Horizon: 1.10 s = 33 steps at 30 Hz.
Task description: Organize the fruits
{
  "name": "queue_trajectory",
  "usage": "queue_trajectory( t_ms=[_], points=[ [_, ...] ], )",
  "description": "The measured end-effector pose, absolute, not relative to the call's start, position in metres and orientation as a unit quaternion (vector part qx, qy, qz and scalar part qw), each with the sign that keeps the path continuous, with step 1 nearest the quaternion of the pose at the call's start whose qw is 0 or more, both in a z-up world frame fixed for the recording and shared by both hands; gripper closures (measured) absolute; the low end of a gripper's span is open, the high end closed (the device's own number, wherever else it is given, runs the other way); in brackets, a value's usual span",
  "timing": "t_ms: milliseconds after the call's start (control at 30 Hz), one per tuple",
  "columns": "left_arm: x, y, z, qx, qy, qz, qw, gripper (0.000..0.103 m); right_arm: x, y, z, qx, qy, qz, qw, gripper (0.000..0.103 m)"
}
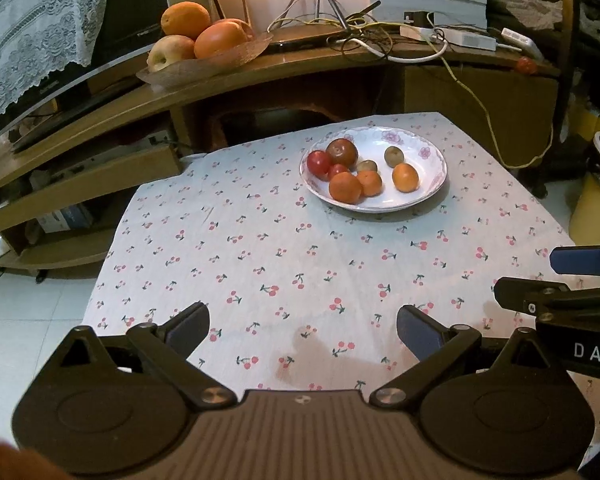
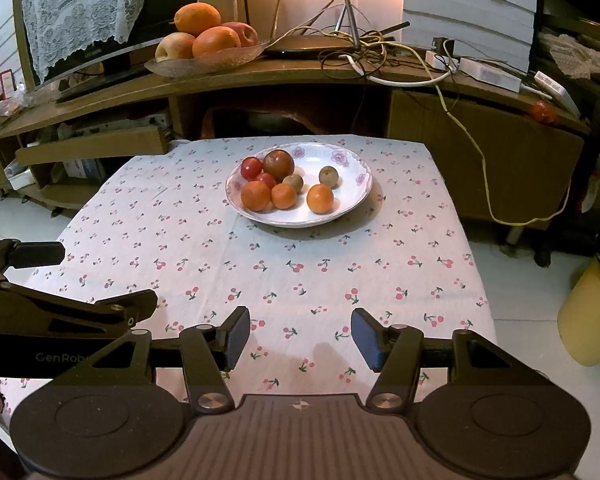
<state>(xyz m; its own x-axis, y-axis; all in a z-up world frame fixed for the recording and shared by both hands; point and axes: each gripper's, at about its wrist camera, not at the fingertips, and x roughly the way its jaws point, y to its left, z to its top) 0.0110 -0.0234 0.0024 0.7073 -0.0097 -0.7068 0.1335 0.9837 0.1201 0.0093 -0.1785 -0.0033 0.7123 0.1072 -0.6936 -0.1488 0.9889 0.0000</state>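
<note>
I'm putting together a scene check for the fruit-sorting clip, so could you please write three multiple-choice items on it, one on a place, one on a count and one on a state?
1. Where does the white floral plate stand?
A. On the cherry-print tablecloth
B. On the wooden shelf
C. On the floor

2. How many orange tangerines lie on that plate?
A. One
B. Three
C. Five

3. How do the two grippers stand?
A. Both shut on fruit
B. One holds the plate
C. Both open, holding nothing

Key:
1 A: the plate sits on the cloth, in front of the wooden shelf that carries the glass fruit dish.
2 B: three tangerines lie beside red and brownish fruits.
3 C: the left gripper and the right gripper show only cloth between their pads, well short of the plate.
</note>
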Motion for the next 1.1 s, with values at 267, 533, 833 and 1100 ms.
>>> queue_trajectory(
  t_ms=[267,533,833,1100],
  points=[
    [0.001,-0.022,0.0,0.088,0.378,-0.03,0.921,0.0,0.002,-0.173,-0.006,-0.035,0.378,0.07,0.922,0.045],
    [-0.004,-0.021,-0.001,0.09,0.379,-0.028,0.921,0.0,-0.002,-0.171,-0.006,-0.038,0.38,0.072,0.921,0.045],
    [-0.005,-0.019,-0.002,0.091,0.381,-0.027,0.92,0.0,-0.003,-0.168,-0.007,-0.041,0.381,0.072,0.921,0.045],
    [-0.005,-0.019,-0.005,0.091,0.385,-0.027,0.918,0.0,-0.003,-0.167,-0.009,-0.042,0.384,0.072,0.919,0.045]
  ],
)
